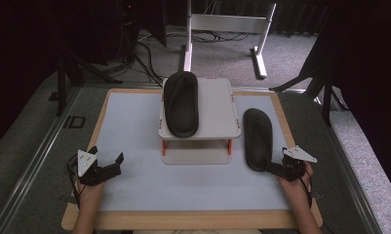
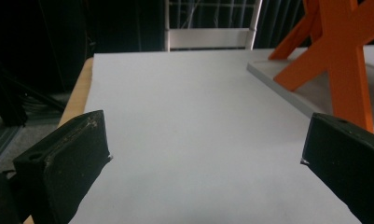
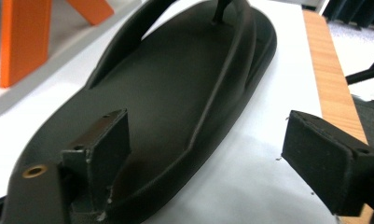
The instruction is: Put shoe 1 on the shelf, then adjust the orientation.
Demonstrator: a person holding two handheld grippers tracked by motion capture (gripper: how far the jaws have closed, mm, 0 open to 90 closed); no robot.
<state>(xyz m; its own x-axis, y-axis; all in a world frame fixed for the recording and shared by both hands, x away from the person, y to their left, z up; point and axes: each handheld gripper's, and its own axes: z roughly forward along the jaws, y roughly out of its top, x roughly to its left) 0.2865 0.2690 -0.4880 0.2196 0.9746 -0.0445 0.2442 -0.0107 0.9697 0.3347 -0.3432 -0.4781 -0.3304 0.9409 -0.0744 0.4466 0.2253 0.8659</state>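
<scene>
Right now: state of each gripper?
Left gripper: open, nothing between its jaws.
Right gripper: open, jaws either side of the heel rim of the black flip-flop on the table, not gripping it.

Pale table (image 1: pixel 134 126): small shelf stand (image 1: pixel 217 131), black flip-flop (image 1: pixel 258 139) beside it.

Dim, soft-focus frames; dark surroundings.

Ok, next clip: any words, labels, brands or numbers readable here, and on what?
None can be read. The two black sandals, one on the small white rack and one on the table by the right gripper, show no brand or print. The dark mark on the floor left of the table is too blurred to read.
</scene>
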